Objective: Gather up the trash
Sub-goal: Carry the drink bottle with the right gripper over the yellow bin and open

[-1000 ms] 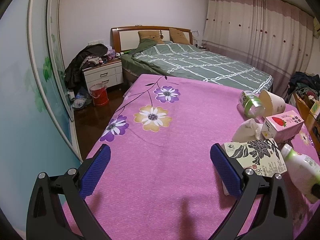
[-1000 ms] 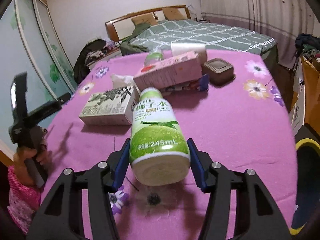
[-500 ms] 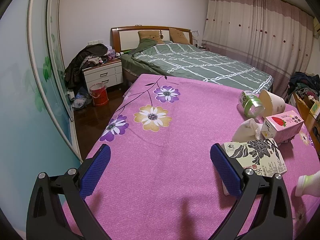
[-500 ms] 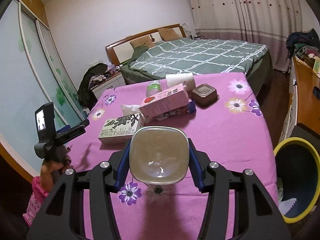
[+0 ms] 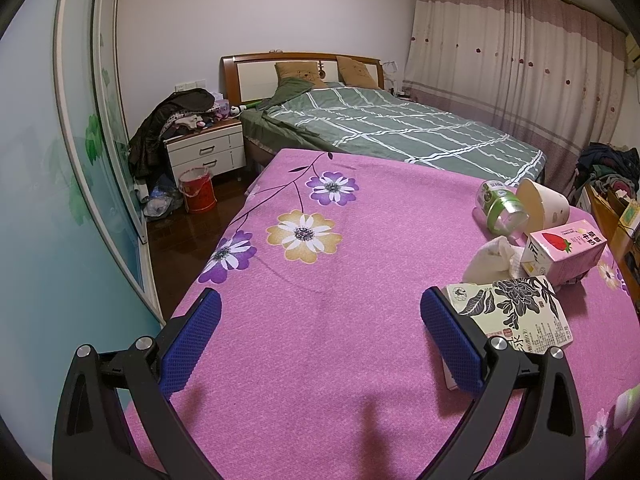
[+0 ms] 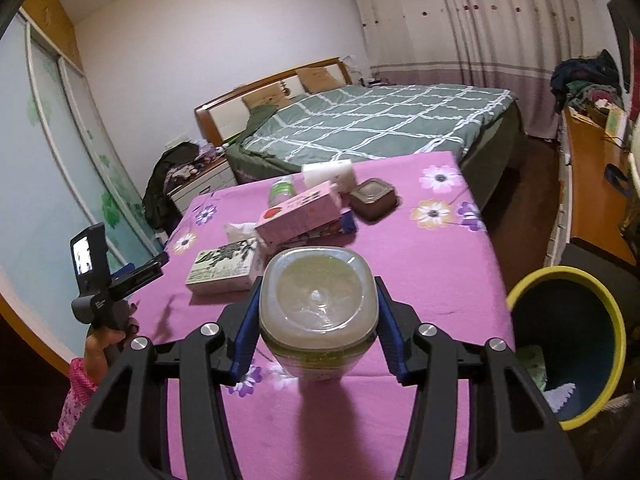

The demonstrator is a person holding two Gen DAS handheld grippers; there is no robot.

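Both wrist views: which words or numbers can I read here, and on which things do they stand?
"草莓牛奶", as far as it can be read: on the pink carton.
On the flower-print box: print too small to read.
On the bottle in the right gripper: only its base shows, no text.

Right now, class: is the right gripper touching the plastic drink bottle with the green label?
Touching. The right wrist view shows the right gripper with both blue pads pressed against the sides of the plastic drink bottle with the green label, lifted above the pink tablecloth.
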